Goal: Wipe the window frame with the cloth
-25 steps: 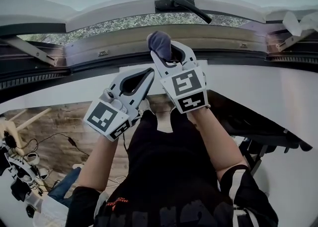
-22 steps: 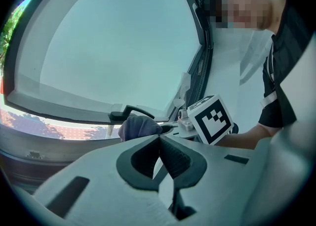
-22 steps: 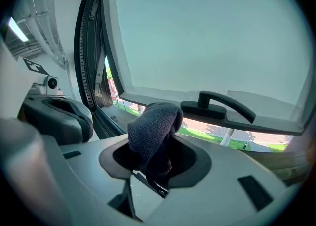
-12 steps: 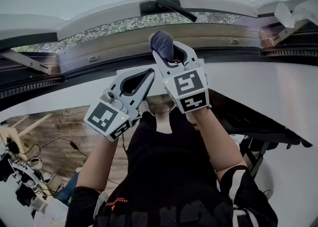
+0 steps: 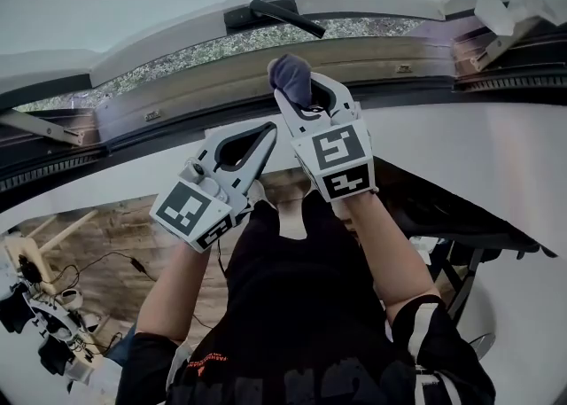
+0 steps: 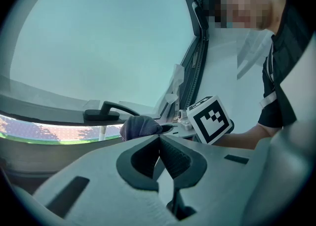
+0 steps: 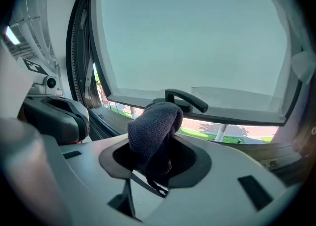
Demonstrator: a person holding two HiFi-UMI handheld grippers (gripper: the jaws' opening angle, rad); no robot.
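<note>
My right gripper (image 5: 298, 100) is shut on a dark grey-blue cloth (image 5: 290, 78), bunched up and sticking out past the jaws (image 7: 155, 126). It hovers just short of the beige lower window frame (image 5: 372, 56), below the black window handle (image 5: 275, 15). My left gripper (image 5: 266, 136) sits lower and to the left, shut and empty, its pads meeting in the left gripper view (image 6: 159, 138). From that view the cloth (image 6: 139, 126) and the right gripper's marker cube (image 6: 210, 119) show just ahead.
The white sash of the open window (image 7: 197, 32) tilts outward above the handle (image 7: 185, 99). Dark rubber seals and a metal hinge arm (image 5: 496, 49) run along the frame at right. A white sill (image 5: 461, 155) lies below; floor, cables and a stool (image 5: 53, 306) are at lower left.
The window frame and handle have drifted left and slightly down in the head view. Both grippers keep nearly the same place, the right still shut on the cloth.
</note>
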